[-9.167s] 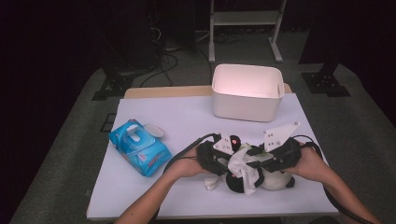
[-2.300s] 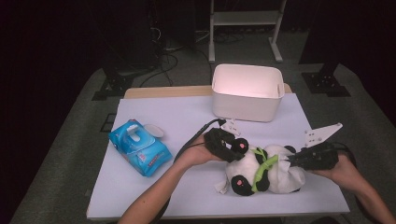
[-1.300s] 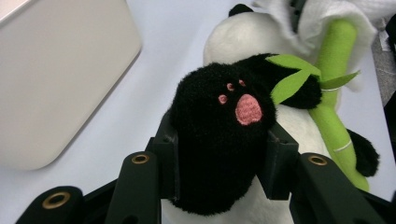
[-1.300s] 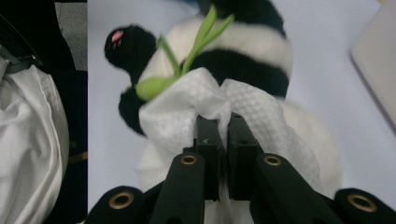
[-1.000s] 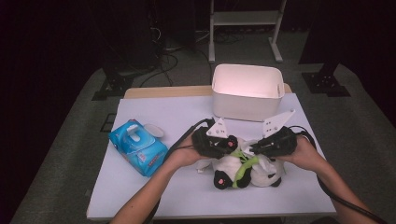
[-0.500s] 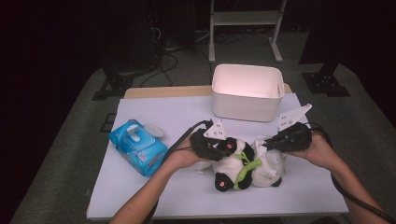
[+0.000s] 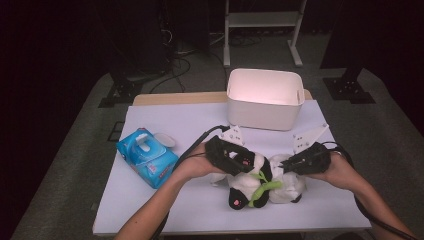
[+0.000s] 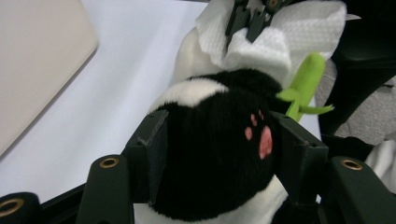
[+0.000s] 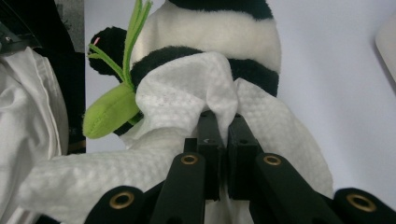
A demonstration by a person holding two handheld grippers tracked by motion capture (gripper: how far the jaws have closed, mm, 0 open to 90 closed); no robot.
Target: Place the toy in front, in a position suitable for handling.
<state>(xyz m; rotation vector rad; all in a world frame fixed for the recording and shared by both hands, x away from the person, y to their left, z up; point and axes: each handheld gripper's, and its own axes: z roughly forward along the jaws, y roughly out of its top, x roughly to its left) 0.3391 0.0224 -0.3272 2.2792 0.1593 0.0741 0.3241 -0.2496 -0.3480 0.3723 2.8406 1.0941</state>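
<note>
The left hand-held gripper (image 8: 212, 154) clamps the panda's (image 8: 210, 130) black paw; the right hand-held gripper (image 9: 223, 126) pinches a wipe (image 9: 187, 93) against the panda.

Black tool (image 9: 223, 135) with brass rivets, grey plate, black cable.

We note the right claw (image 7: 289, 163) has drawn back in to the plush panda (image 7: 250, 181) since two seconds ago, now pinching the white tissue (image 9: 187, 98) against it.
</note>
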